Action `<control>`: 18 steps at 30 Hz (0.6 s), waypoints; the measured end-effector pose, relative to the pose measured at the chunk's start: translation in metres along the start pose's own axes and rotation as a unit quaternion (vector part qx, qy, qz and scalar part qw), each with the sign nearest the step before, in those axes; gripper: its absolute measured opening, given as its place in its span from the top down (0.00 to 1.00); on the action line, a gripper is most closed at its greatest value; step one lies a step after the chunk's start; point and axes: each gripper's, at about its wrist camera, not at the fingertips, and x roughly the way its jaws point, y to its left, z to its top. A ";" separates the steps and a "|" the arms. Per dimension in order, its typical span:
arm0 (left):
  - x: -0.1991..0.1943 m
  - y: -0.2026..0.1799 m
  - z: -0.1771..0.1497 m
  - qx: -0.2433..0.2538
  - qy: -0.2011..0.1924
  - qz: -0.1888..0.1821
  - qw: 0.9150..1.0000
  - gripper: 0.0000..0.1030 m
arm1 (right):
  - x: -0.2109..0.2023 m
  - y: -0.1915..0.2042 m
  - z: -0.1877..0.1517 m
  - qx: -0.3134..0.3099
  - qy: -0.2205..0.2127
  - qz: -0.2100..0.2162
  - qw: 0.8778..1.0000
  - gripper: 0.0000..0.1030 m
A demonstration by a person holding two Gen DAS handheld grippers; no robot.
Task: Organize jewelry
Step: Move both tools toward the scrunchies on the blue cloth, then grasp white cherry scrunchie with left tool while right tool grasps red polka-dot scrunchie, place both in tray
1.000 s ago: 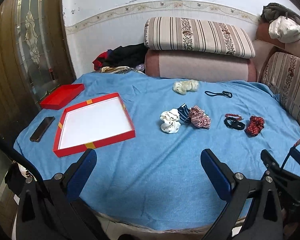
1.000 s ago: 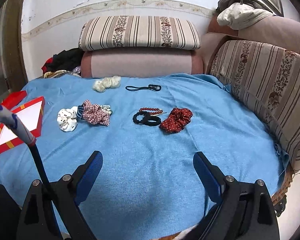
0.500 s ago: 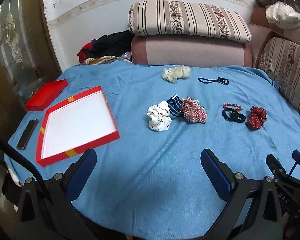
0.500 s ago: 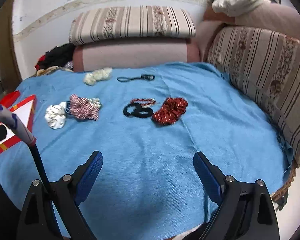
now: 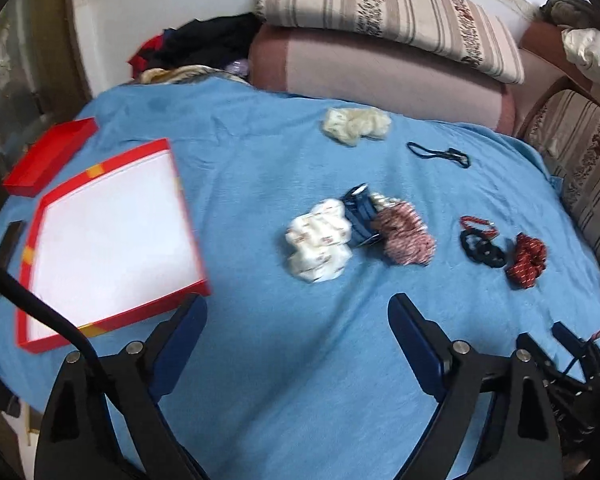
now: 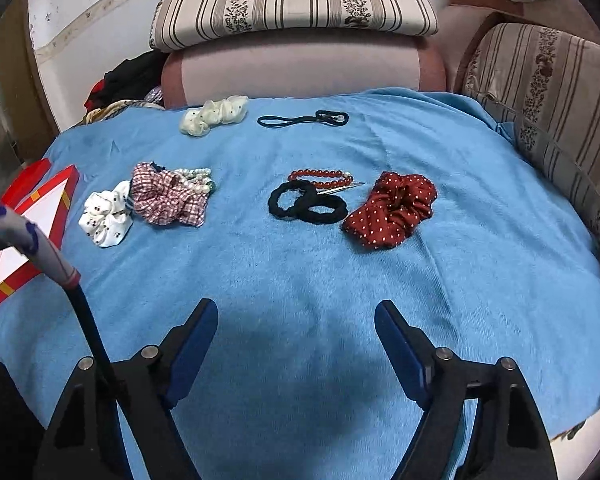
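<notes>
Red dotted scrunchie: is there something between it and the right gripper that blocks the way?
Nothing visible does. Only bare blue cloth lies between the open right gripper and the red dotted scrunchie. The black hair ties lie just left of the scrunchie, beside the direct path and not in it.

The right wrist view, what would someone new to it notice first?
Scattered hair ties and jewelry on the blue blanket catch the eye: a red polka-dot scrunchie right of centre, black hair ties touching a red bead bracelet, and a plaid scrunchie further left. At the far left edge sits an open red box with a white inside, holding nothing.
</notes>
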 end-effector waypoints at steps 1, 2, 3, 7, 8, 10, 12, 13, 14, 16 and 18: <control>0.004 -0.004 0.003 0.001 0.003 -0.009 1.000 0.11 | 0.002 -0.003 0.002 0.001 0.000 -0.003 1.000 0.19; 0.011 -0.007 0.008 0.004 0.005 -0.017 1.000 0.11 | 0.003 -0.008 0.004 0.005 0.000 -0.007 1.000 0.19; 0.015 -0.008 0.010 0.005 0.004 -0.017 1.000 0.11 | 0.003 -0.011 0.005 0.007 0.000 -0.011 1.000 0.19; 0.045 0.000 0.021 -0.006 0.016 -0.012 1.000 0.11 | 0.006 -0.039 0.016 0.036 -0.007 -0.024 0.999 0.19; 0.053 0.005 0.023 -0.010 0.023 -0.010 1.000 0.11 | 0.007 -0.045 0.019 0.042 -0.009 -0.023 0.999 0.19; 0.063 0.013 0.026 -0.016 0.026 -0.011 0.999 0.11 | 0.008 -0.056 0.024 0.054 -0.012 -0.024 0.998 0.19; 0.071 0.019 0.029 -0.021 0.029 -0.011 0.999 0.11 | 0.013 -0.064 0.033 0.059 -0.015 -0.027 0.998 0.19; 0.075 0.021 0.031 -0.023 0.031 -0.013 0.999 0.11 | 0.016 -0.065 0.035 0.062 -0.015 -0.028 0.998 0.19; 0.079 0.023 0.032 -0.027 0.033 -0.016 0.999 0.11 | 0.020 -0.067 0.039 0.065 -0.014 -0.028 0.997 0.19; 0.087 0.024 0.035 -0.028 0.039 -0.020 0.999 0.11 | 0.032 -0.070 0.046 0.072 -0.010 -0.030 0.997 0.19; 0.094 0.022 0.037 -0.026 0.044 -0.026 0.998 0.11 | 0.044 -0.072 0.052 0.077 -0.006 -0.036 0.996 0.19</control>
